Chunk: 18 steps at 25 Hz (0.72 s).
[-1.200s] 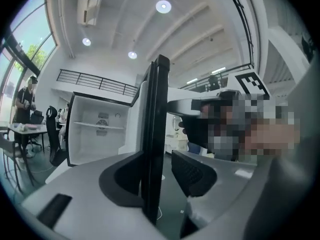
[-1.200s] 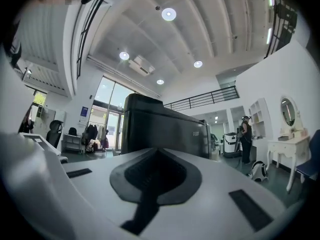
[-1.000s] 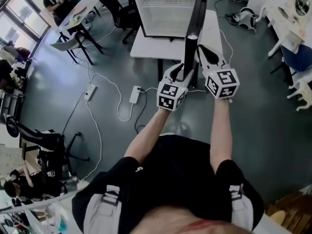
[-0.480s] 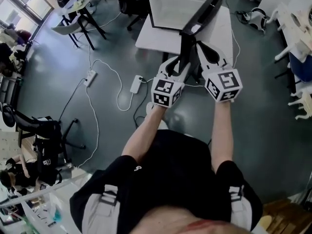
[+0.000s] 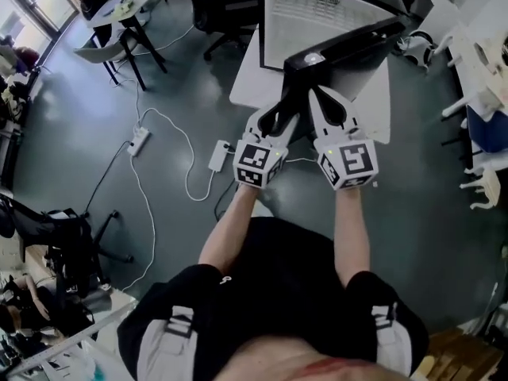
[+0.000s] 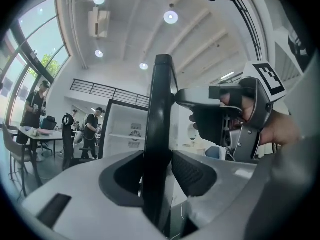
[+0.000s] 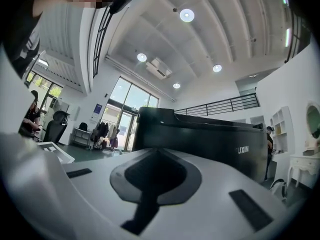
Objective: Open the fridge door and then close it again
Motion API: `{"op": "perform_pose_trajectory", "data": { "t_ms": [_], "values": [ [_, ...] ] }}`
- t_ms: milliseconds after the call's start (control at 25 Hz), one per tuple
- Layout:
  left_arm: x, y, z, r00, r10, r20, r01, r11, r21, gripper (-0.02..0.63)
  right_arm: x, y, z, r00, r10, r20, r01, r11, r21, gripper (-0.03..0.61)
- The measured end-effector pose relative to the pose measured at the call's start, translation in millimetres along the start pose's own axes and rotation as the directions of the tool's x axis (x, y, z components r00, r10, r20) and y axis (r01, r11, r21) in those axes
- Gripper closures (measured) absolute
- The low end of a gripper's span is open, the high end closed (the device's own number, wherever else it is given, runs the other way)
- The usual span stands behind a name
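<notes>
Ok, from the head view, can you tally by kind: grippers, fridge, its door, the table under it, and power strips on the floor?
Grippers: 2, left gripper and right gripper
Fridge: 1
Fridge door: 1
White table: 1
White power strips: 2
Total: 7

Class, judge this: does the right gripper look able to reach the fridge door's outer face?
Probably yes: the shut right gripper points at the outer face of the fridge door, nothing between.
</notes>
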<state>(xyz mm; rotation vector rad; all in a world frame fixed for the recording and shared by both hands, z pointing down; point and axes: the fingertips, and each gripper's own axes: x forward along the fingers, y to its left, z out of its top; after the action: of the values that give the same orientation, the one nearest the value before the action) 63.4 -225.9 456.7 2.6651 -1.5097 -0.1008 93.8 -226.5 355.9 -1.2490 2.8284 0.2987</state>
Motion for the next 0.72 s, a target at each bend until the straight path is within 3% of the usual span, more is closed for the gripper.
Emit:
{"op": "perform_pose_trajectory", "data": {
  "t_ms": [400,720],
  "values": [
    [66,126,15,0.988,-0.151,-0.002,0.151,0.988,-0.038,0.436,131,-20,-8,0.994,-0.109,-0.015,0.108,0.994,-0.035,0.584],
    [132,188,28,0.969,-0.244,-0.038,0.243,0.970,-0.029,0.430,210,-56,-16,0.981,-0.185,-0.051,0.181,0.980,-0.081,0.584]
  ]
}}
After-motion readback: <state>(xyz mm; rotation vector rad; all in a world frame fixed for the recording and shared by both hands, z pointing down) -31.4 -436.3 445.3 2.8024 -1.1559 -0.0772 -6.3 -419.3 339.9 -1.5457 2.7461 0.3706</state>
